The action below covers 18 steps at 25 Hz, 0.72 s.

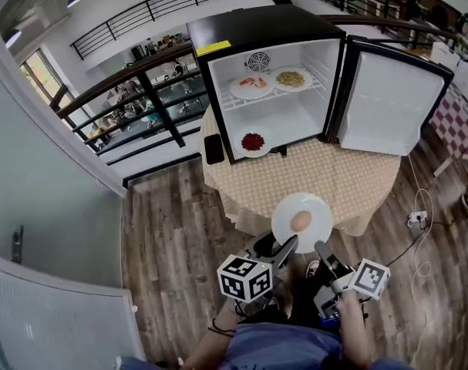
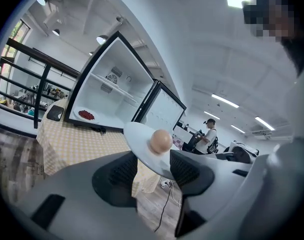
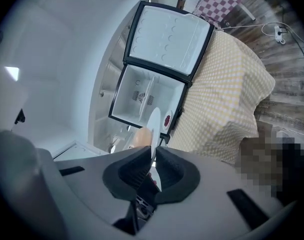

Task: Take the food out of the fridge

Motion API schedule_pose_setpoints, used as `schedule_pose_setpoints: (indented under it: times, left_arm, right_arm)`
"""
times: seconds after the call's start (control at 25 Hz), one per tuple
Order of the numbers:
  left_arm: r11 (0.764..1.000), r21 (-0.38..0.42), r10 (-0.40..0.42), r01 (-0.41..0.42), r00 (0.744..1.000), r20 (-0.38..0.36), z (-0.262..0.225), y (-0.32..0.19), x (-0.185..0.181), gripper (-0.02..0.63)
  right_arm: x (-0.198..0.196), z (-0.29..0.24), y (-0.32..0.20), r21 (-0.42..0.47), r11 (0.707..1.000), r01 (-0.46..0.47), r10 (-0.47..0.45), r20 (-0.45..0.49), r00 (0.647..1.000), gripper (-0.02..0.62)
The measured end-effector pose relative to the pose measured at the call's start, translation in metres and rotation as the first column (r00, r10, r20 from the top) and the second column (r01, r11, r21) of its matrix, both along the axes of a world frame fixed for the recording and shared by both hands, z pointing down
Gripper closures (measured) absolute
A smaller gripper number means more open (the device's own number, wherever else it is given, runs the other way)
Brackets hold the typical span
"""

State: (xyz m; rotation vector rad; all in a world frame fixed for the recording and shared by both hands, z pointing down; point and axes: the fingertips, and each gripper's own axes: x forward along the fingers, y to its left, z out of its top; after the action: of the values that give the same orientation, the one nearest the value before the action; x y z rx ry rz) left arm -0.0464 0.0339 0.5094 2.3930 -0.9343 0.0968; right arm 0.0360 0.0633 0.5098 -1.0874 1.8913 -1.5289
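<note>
A white plate (image 1: 317,209) with a round brown piece of food (image 1: 301,221) hangs over the table's near edge. My right gripper (image 1: 323,251) is shut on its near rim; in the right gripper view the plate (image 3: 154,121) stands edge-on between the pads. My left gripper (image 1: 280,247) is open, and the plate (image 2: 136,134) slants down between its jaws, with a gap at the left pad. The black mini fridge (image 1: 264,29) stands open. It holds a pink-food plate (image 1: 251,85), a noodle plate (image 1: 292,78) and a red-food plate (image 1: 253,142).
The fridge sits on a round table (image 1: 349,176) with a yellow checked cloth. Its door (image 1: 388,102) swings out to the right. A black flat device (image 1: 213,149) lies left of the fridge. A cable and power strip (image 1: 415,219) lie on the wooden floor. A person (image 2: 209,134) stands far off.
</note>
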Motion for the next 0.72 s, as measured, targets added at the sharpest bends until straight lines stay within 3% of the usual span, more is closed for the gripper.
schedule_pose_setpoints:
  times: [0.4,0.72]
  left_arm:
    - [0.998,-0.001,0.056,-0.056,0.997,-0.047,-0.003,0.043,-0.003,0.394]
    - [0.998,-0.013,0.064,-0.065,0.996,-0.068,-0.006,0.058,0.000,0.394]
  right_arm:
    - [-0.004,-0.005,0.048,0.006,0.999,-0.052,0.052,-0.040,0.998,0.572]
    - [-0.004,-0.016,0.062,0.050,0.998,-0.041,0.045,-0.086,0.995,0.569]
